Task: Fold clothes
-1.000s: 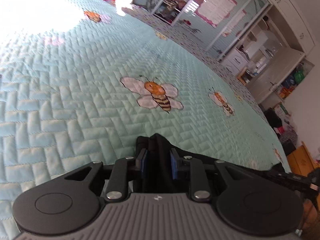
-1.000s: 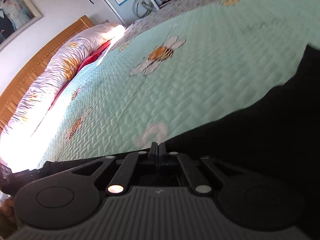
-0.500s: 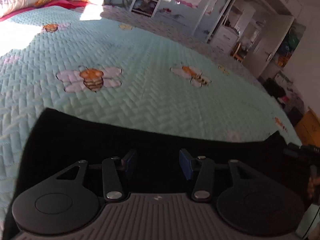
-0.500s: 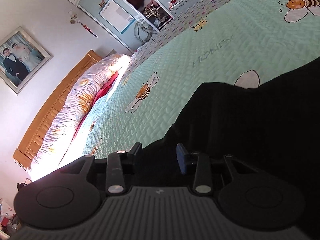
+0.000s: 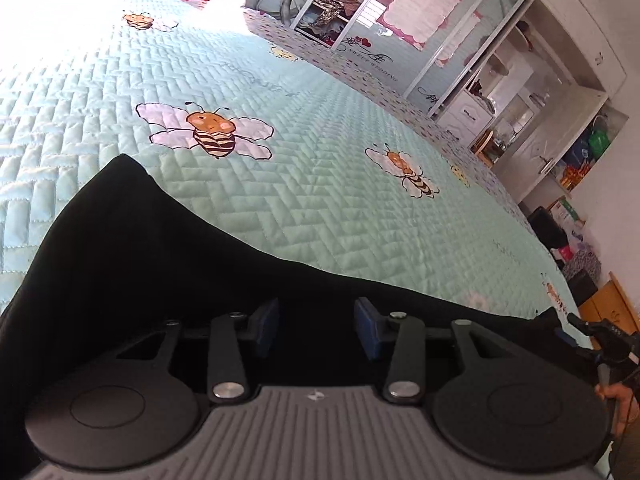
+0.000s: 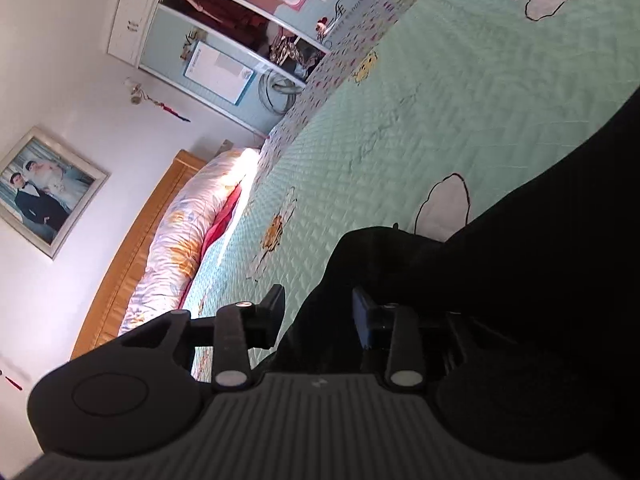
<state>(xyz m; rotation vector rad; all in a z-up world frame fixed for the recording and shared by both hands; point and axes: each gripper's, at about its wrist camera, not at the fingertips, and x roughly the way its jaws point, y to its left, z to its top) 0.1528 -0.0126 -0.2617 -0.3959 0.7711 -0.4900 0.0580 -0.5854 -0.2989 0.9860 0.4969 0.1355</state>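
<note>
Black garment flat on quilt; left claw closing, unclamped; right claw parted, gripping nothing.

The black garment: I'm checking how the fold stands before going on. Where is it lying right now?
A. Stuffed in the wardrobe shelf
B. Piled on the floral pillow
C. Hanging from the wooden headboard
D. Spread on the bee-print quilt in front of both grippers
D: the black garment lies flat on the bee-print quilt, just ahead of the left gripper and the right gripper.
</note>
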